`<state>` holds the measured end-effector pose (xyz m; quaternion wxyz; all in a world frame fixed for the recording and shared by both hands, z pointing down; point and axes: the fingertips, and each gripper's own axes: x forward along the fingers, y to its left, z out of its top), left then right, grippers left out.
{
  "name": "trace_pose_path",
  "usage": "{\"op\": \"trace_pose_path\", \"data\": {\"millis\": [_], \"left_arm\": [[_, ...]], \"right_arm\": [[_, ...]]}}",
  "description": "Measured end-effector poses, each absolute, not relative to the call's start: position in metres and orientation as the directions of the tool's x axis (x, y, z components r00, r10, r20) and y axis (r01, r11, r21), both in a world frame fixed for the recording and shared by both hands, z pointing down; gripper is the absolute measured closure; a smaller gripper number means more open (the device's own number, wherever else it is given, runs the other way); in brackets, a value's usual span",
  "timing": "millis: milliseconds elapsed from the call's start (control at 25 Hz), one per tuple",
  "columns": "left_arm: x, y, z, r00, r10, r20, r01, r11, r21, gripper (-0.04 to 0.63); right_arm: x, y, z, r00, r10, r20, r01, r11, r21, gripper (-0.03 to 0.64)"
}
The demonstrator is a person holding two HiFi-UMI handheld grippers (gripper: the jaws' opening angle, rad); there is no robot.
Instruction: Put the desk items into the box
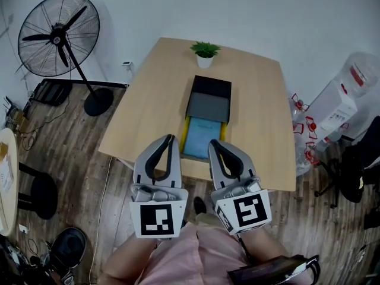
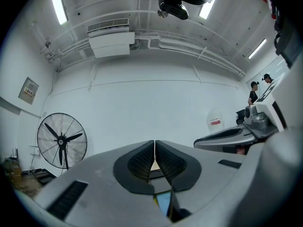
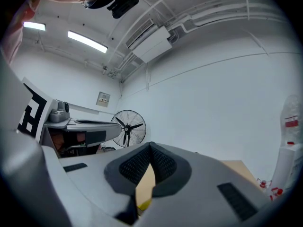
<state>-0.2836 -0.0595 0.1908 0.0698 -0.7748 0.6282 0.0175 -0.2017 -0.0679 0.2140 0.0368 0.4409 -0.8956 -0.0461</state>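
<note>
On the wooden table stands a black box with a grey inside, at the middle. Just in front of it lies a flat blue item with yellow edges, reaching the near edge. My left gripper and right gripper are held side by side above the near edge, one on each side of the blue item. Both are shut with nothing between the pads. In the left gripper view the jaws meet tip to tip, and a sliver of the blue item shows below. The right gripper points level at the far wall.
A small potted plant sits at the table's far edge. A standing fan is at the back left and a water dispenser at the right. A dark chair stands at the right, a round table at the left.
</note>
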Motion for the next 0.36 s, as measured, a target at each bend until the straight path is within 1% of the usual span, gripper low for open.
{"op": "trace_pose_path", "data": {"millis": [360], "left_arm": [[-0.2838,-0.0620,0.1923,0.205,-0.972,-0.110,-0.977,-0.197,-0.081,0.579]], "right_arm": [[-0.1997,-0.0722,0.2131,-0.606,-0.795,0.021,-0.788,0.604,0.119,0.617]]}}
